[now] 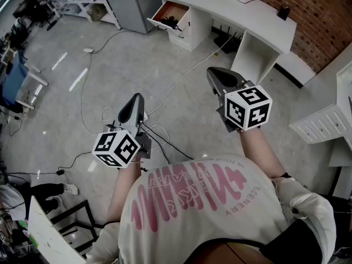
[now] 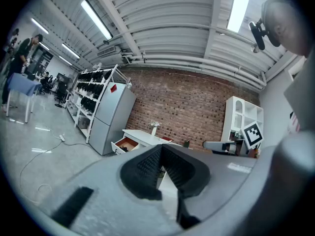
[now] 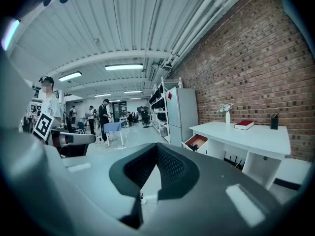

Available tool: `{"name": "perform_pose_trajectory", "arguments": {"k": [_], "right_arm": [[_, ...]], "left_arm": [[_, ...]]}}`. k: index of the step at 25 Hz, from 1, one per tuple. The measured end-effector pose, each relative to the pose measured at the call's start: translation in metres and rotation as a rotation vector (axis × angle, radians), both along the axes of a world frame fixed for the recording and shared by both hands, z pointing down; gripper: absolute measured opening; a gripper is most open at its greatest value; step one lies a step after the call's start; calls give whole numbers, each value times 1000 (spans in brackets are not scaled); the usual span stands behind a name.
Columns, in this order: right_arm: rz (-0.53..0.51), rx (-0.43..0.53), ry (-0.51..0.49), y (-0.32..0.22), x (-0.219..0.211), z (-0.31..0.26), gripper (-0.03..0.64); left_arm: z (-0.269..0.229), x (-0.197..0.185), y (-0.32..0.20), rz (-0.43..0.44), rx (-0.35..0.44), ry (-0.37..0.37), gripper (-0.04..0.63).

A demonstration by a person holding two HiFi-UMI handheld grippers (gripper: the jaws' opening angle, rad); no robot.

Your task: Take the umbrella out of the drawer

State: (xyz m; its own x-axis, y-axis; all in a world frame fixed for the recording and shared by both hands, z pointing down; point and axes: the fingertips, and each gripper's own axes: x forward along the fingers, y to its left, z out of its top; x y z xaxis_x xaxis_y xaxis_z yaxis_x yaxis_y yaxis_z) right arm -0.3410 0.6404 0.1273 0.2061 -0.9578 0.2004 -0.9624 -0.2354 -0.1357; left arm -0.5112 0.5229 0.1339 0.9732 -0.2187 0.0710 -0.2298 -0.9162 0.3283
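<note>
1. While held well away from the desk, both the left gripper and right gripper are seen closed, empty.
2. The umbrella is glimpsed, dark, inside the open drawer.

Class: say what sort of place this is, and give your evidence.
Probably an industrial-style lab or workspace: a brick wall, storage racks, a white desk and cables on the floor.

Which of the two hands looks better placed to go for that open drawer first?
Right, probably. The right hand-held gripper sits nearer the open drawer than the left hand-held gripper; both are shut, empty and well short of it.
</note>
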Motion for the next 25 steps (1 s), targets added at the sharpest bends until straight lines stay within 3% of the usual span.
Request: {"name": "perform_pose_trajectory", "arguments": {"k": [25], "right_arm": [[35,-20,-72,26,15,25,12]], "left_arm": [[20,32,14,60,-60,3,6]]}}
